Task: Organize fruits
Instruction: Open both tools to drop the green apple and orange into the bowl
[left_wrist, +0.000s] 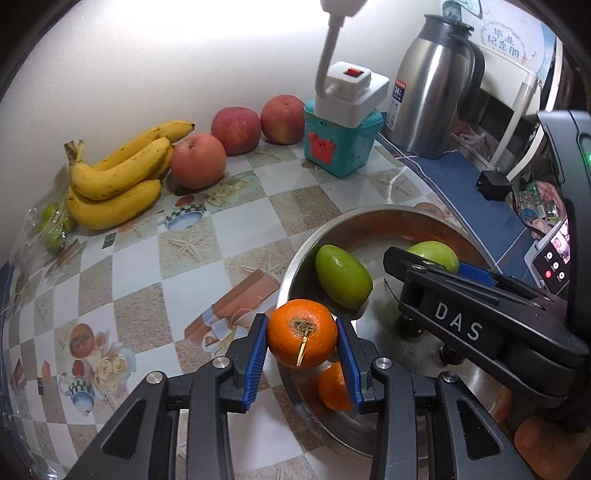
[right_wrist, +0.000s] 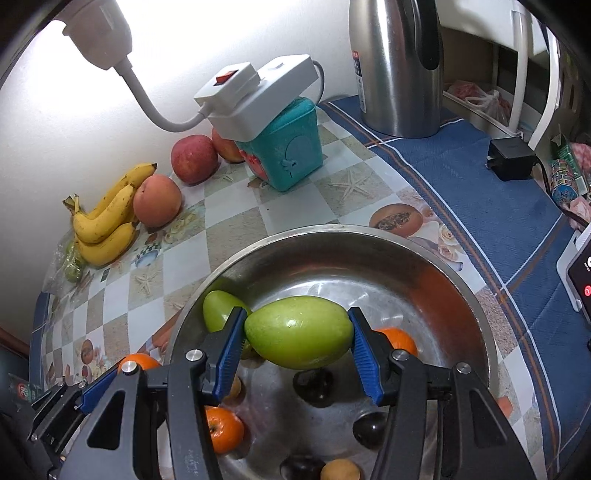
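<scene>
Got an orange pinched in the left gripper, jaws part-closed on its sides, just over the near rim of the steel bowl. Looks light and firm, peel a bit slick, so squeezing across the widest middle seems safest. Same deal with the right gripper: jaws wider, clamped end to end on a smooth green fruit above the bowl's middle, probably slippier at those tapered tips. Both pointing steeply down into the bowl. Bananas and apples parked beyond the bowl on the counter, by the wall.
</scene>
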